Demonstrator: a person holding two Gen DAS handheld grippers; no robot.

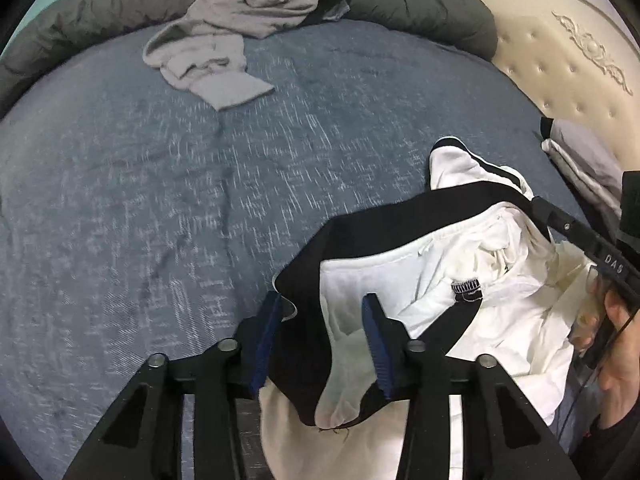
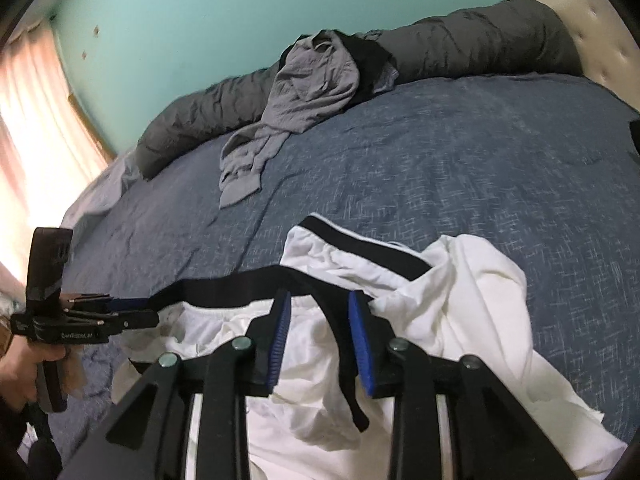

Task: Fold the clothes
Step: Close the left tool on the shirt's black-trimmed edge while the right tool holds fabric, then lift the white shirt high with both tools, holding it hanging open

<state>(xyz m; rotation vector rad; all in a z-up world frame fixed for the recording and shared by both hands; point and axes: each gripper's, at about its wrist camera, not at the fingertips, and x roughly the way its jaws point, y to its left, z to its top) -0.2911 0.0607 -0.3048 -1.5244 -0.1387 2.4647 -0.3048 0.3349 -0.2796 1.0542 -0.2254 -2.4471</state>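
- The white and black garment (image 2: 448, 280) lies in a rumpled heap on the near part of the bed (image 2: 440, 140). It is bunched and wrinkled, not flat and not in a neat square.
- The left hand-held gripper (image 1: 320, 336) has its blue pads spread apart, with the garment's black band and some white cloth lying between them. In the right wrist view, seen from the side, its tip reaches the end of the stretched black band (image 2: 224, 286), but the pads look too wide apart to be pinching.
- The right hand-held gripper (image 2: 320, 340) is also spread wide. The black band runs between its pads, and they do not press on it.
- A grey garment (image 1: 240, 20) lies crumpled far away, against the dark rolled blanket (image 1: 420, 4). It is not folded either.
- By the headboard (image 1: 568, 72) there seems to be a flat stack of light cloth (image 1: 576, 160). It may be folded things, but I cannot tell for sure.
- So at least two garments are left to fold.
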